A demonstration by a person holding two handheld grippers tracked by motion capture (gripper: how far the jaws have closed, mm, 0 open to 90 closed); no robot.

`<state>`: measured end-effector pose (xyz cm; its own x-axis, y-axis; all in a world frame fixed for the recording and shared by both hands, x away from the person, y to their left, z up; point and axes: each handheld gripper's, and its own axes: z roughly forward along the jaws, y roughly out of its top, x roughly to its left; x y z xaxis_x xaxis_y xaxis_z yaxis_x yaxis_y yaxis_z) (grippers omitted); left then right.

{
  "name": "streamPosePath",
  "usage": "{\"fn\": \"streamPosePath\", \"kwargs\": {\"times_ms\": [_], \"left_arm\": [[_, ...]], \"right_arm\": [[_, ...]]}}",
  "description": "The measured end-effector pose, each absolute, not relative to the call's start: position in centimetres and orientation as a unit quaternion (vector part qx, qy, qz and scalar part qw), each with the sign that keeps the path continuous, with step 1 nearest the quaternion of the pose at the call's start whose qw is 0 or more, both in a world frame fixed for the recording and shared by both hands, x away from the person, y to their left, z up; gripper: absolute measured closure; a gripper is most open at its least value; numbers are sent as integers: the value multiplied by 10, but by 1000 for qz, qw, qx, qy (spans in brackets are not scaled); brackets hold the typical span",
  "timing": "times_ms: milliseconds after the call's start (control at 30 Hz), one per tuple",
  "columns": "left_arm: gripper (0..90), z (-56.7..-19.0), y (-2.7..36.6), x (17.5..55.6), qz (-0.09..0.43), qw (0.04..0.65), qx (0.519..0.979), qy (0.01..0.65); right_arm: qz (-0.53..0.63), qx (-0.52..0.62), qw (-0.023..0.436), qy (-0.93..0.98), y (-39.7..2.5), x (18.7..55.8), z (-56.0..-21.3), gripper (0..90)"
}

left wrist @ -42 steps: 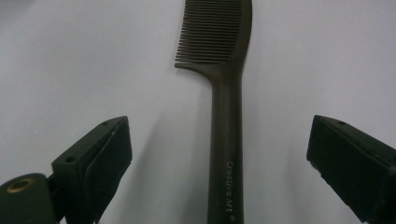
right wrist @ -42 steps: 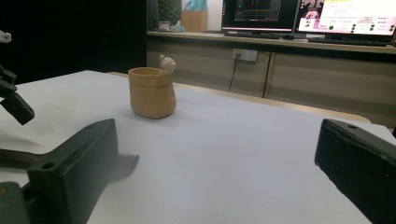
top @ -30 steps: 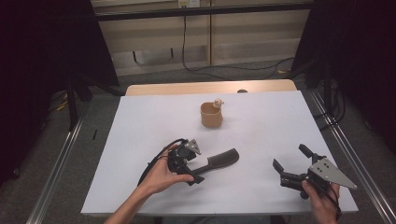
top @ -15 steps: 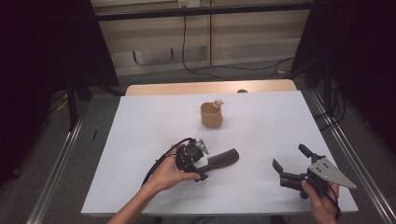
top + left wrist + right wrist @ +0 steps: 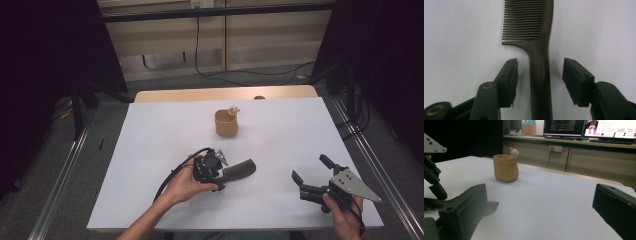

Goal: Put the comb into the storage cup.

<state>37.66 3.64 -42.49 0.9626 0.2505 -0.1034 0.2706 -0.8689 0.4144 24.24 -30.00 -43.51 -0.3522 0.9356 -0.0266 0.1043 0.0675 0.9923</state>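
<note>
Fingers (image 5: 506, 82) of left gripper (image 5: 539, 85) spread, straddling comb (image 5: 537, 50) handle; comb lengthwise between them, teeth end pointing away.

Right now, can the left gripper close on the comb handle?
Probably yes. The left gripper is open, one jaw on each side of the comb handle, which lies flat on the white table with nothing between.

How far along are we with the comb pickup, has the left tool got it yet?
Done: the left tool is lined up, one jaw on each side of the comb handle. In hand: the grasp itself; both jaws stand apart from the handle and the comb lies flat on the white table. Left: closing and lifting. The right tool waits open near the table's right edge, and the tan cup stands untouched.
</note>
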Motion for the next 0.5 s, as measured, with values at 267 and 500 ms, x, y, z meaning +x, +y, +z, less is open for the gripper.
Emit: {"fn": "streamPosePath", "kwargs": {"times_ms": [267, 500], "left_arm": [[582, -425, 35, 375, -5, 211, 968, 135], [590, -425, 32, 374, 1, 201, 970, 134]], "right_arm": [[539, 419, 385, 621, -300, 242, -435, 0], [539, 420, 384, 621, -300, 243, -436, 0]]}}
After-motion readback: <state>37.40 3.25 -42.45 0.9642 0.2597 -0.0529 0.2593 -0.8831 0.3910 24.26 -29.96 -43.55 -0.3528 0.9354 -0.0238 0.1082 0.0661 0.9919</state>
